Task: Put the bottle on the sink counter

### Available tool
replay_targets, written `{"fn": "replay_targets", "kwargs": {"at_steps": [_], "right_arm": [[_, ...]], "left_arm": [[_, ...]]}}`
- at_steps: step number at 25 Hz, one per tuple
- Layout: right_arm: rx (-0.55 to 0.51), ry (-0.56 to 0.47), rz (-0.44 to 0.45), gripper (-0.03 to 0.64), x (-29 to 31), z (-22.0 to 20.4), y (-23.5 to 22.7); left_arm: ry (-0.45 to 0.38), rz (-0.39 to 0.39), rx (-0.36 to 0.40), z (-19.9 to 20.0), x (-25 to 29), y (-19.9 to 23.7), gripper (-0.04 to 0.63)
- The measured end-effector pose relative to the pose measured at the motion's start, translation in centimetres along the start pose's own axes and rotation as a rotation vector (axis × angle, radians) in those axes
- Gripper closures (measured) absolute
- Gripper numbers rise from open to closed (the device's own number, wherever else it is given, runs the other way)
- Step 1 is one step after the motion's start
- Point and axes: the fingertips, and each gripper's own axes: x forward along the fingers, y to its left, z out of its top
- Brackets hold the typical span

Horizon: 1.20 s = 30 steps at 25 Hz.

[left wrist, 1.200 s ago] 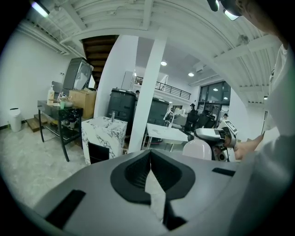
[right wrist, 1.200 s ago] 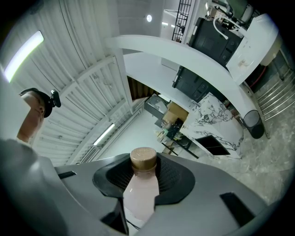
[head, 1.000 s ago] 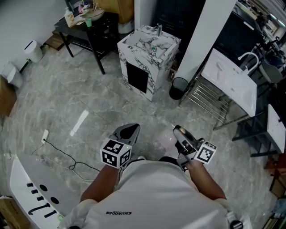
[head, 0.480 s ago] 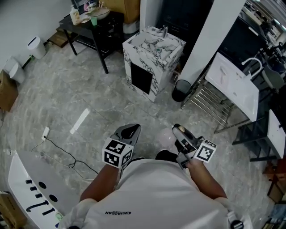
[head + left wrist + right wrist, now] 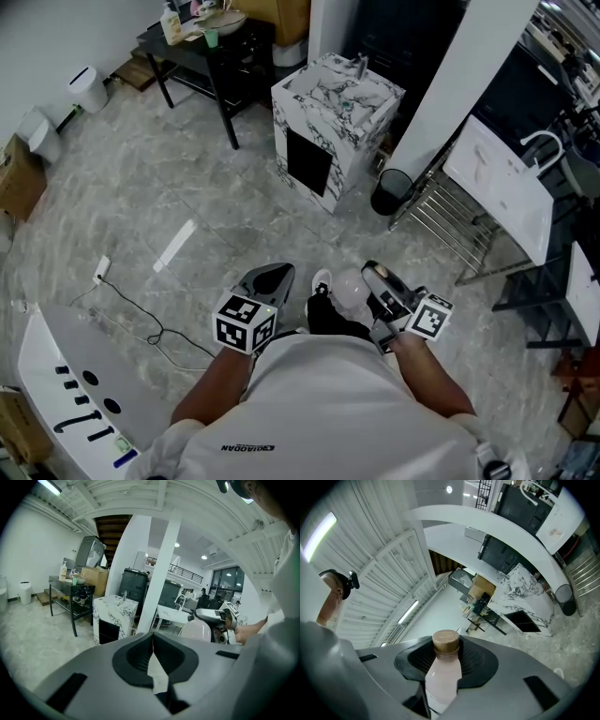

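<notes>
Head view: the marble sink tabletop (image 5: 337, 98) stands across the floor (image 5: 187, 187), well apart from the person. Left claw (image 5: 273, 277) has its jaws closed together and is empty. Right claw (image 5: 373, 277) is clamped on the pink bottle (image 5: 350, 292), which lies along the jaws with its brown cap (image 5: 446, 641) poking out, up in the air. Judged step: carrying, bottle not yet at the sink. Next: close the gap, turn the bottle upright, set it on bare tabletop, release.
</notes>
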Motion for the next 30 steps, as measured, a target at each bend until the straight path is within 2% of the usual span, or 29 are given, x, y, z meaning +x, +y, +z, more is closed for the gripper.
{"fn": "replay_targets", "kwargs": {"at_steps": [11, 19, 30], "right_arm": [[0.004, -0.010, 0.014, 0.460, 2.6, 1.2, -1.2], [-0.013, -0.003, 0.021, 0.460, 5.0, 2.9, -2.7], [-0.020, 0.039, 0.037, 0.460, 12.0, 6.5, -6.9]], "left_arm": [[0.005, 0.033, 0.021, 1.2, -0.3, 1.8, 0.580], [-0.008, 0.042, 0.005, 2.5, 1.0, 3.7, 0.580], [0.011, 0.073, -0.002, 5.4, 5.2, 9.7, 0.580]]}}
